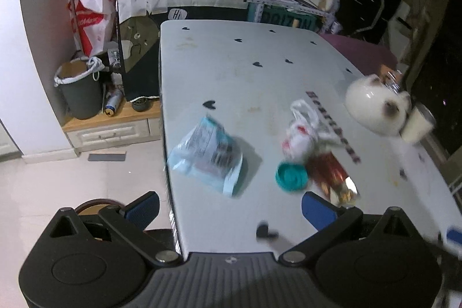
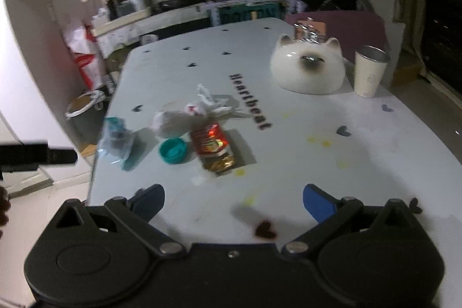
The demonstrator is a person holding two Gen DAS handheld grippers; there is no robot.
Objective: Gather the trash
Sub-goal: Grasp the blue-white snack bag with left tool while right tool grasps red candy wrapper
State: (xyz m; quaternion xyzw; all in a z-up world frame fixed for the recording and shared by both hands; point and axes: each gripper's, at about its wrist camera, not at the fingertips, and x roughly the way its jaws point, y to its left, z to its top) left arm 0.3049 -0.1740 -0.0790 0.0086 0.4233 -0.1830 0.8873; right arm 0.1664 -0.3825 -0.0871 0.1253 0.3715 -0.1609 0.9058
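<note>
Both the left gripper (image 1: 229, 207) and the right gripper (image 2: 234, 202) hover spread wide and empty over the near edge of the pale heart-printed table (image 2: 317, 163). The trash lies mid-table: a crumpled light-blue plastic packet (image 1: 206, 155), a round teal plastic lid (image 1: 291, 176), a knotted white plastic bag (image 1: 301, 134) and a red-and-gold foil wrapper (image 2: 213, 146). The slick packet, nearest the table's left edge, could slide off if nudged. Motion blur probably hides smaller scraps.
</note>
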